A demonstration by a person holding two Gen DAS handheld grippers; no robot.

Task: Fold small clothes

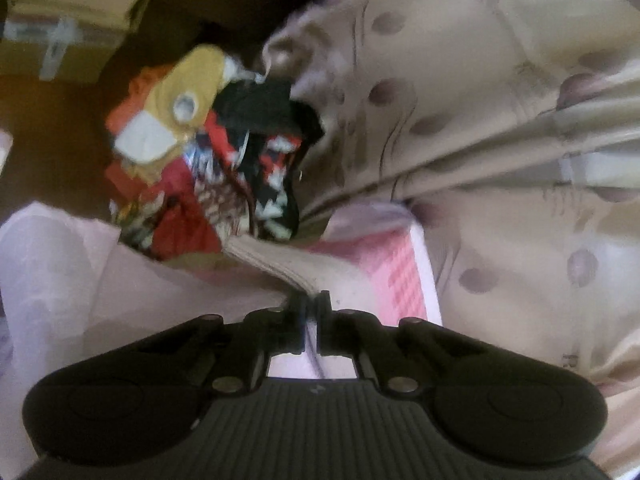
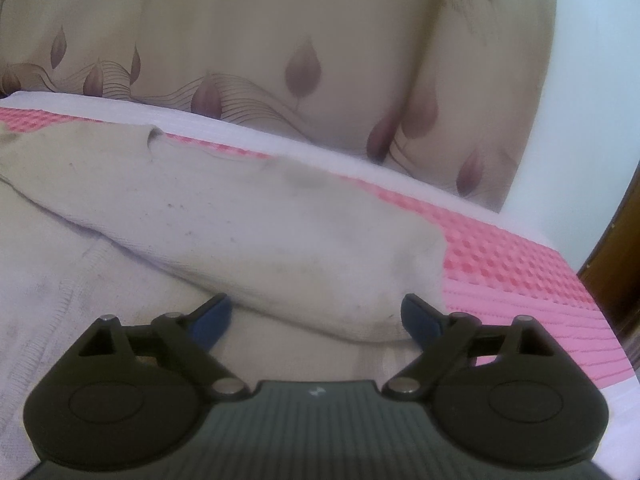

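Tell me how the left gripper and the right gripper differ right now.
The left gripper is shut, pinching an edge of the cream garment; the right gripper stands wide open, gripping nothing. The left faces a pile of colourful clothes; the right faces the curtain. Both hover over the pink towel.

bed: pink checked cover [image 2: 520, 256] with white edge | behind bed: beige curtain [image 2: 248, 40] with purple leaf print | wall [image 2: 592, 100]: white, right of curtain | floor [image 1: 52, 128]: dark brown | cardboard box [image 1: 68, 12]: far corner
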